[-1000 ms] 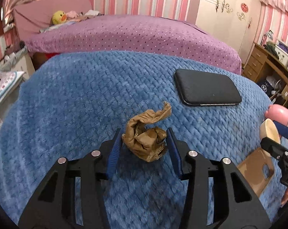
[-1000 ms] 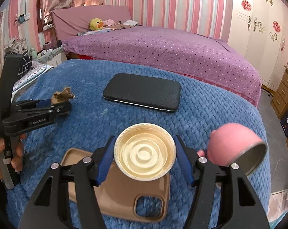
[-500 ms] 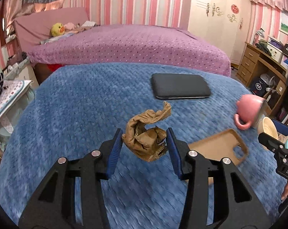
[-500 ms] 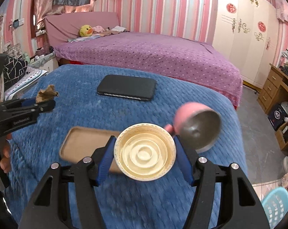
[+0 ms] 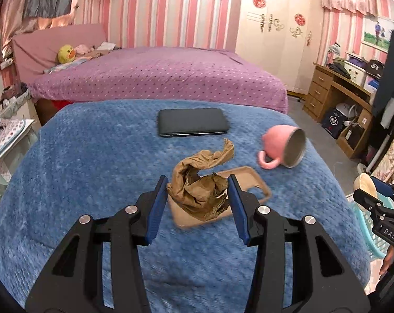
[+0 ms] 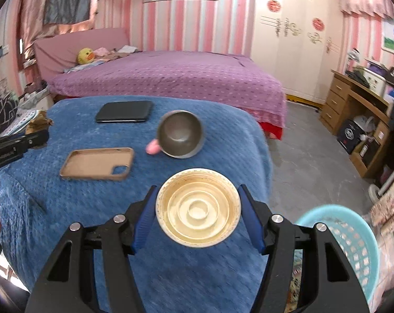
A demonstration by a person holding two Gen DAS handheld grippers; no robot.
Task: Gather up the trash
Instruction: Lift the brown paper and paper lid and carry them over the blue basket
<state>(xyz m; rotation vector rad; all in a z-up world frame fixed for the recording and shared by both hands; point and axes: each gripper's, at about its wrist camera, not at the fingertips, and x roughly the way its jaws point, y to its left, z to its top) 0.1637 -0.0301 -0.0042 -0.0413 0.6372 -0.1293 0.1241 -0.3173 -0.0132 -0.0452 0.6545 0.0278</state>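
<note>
Gripping a crumpled brown paper wad [image 5: 200, 190], the left gripper [image 5: 198, 203] has its blue jaws clenched on both flanks of it, low in the centre of the left wrist view, lifted above the blue-blanketed surface [image 5: 92, 161]. The right gripper [image 6: 198, 214] has its jaws clamped on the sides of a cream paper cup [image 6: 198, 207], seen bottom-on, low centre of its frame. A light blue basket [image 6: 353, 237] stands on the floor at the lower right, probably where both pieces go.

The wad is loose and springy, with a tail sticking up; it could slip or shed a scrap during a quick swing. The cup, pinched only by its sides, might buckle or pop out.

On the surface lie a tan phone case [image 6: 97, 163], a pink mug [image 6: 180, 137] tipped on its side and a black phone [image 6: 125, 111]; none is trash. A purple bed [image 6: 170, 78] stands behind. Nothing visibly blocks the basket.
</note>
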